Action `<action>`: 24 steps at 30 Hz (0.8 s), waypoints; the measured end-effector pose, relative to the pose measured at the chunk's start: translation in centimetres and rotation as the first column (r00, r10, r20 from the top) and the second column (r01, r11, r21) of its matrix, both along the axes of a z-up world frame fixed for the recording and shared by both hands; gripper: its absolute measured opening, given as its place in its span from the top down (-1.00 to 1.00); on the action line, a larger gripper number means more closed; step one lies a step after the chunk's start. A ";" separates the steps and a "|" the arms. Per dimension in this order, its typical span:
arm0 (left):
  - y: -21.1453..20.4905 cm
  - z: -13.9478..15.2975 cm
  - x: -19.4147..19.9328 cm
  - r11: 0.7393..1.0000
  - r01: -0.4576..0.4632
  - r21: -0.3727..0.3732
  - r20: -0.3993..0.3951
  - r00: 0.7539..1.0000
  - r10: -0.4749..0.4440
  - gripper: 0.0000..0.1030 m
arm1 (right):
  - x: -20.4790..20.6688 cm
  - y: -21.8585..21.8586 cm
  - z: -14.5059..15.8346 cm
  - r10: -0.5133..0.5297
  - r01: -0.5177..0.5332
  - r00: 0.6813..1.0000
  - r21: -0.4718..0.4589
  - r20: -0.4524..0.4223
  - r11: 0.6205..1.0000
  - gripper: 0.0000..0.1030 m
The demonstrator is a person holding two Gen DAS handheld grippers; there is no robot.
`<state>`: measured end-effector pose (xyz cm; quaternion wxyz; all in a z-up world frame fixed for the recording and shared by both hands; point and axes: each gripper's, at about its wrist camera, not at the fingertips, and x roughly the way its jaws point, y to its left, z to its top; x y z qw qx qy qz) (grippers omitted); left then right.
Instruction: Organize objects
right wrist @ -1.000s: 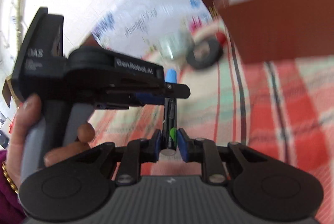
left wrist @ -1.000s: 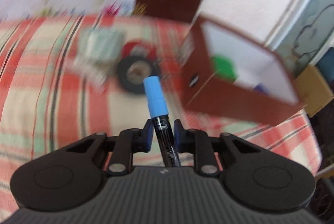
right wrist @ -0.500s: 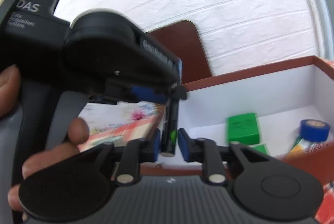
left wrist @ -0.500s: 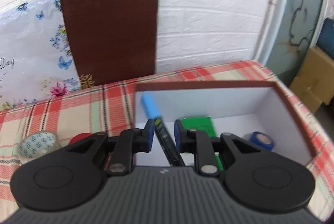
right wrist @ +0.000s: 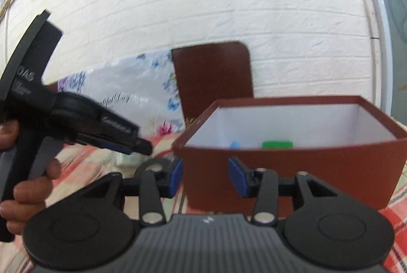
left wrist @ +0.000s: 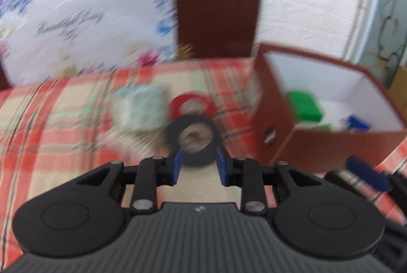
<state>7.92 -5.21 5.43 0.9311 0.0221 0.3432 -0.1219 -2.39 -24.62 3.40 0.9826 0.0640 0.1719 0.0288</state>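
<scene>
My left gripper (left wrist: 198, 166) is open and empty, low over the checked cloth, with a black tape roll (left wrist: 194, 139) just beyond its fingertips. A red tape roll (left wrist: 192, 105) and a patterned pale tape roll (left wrist: 138, 107) lie behind it. My right gripper (right wrist: 206, 177) is open and empty in front of the brown box (right wrist: 292, 166). The box shows a green block (right wrist: 277, 145) and the blue cap of the marker (right wrist: 234, 145) inside. In the left wrist view the box (left wrist: 277, 125) stands at the right with green blocks (left wrist: 305, 107) and a blue roll (left wrist: 357, 121).
The box's brown lid (left wrist: 216, 13) leans on the white brick wall beside a floral sheet (left wrist: 84, 23). The left gripper's body (right wrist: 76, 120), held by a hand, fills the left of the right wrist view. The right gripper's blue pad (left wrist: 366, 172) shows at the left view's right edge.
Both grippers have opened and let go of the blue-capped marker, which now lies in the box. The left gripper has swung left to the tape rolls. The right gripper has drawn back.
</scene>
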 end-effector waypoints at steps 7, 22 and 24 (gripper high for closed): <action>10.2 -4.2 -2.5 0.966 -0.246 0.083 -0.034 0.968 0.249 0.21 | 4.1 3.9 -0.8 0.102 -0.106 0.987 -0.026 -0.128 0.994 0.19; 13.5 -6.3 -5.7 0.936 -0.345 0.076 0.120 0.935 0.335 -0.19 | 10.5 10.0 -3.6 -0.031 -0.012 0.984 -0.238 -0.175 0.971 -0.04; 13.6 -6.5 -6.2 0.934 -0.350 0.075 0.123 0.932 0.340 -0.20 | 10.1 10.2 -3.4 -0.005 -0.035 0.986 -0.238 -0.165 0.971 -0.08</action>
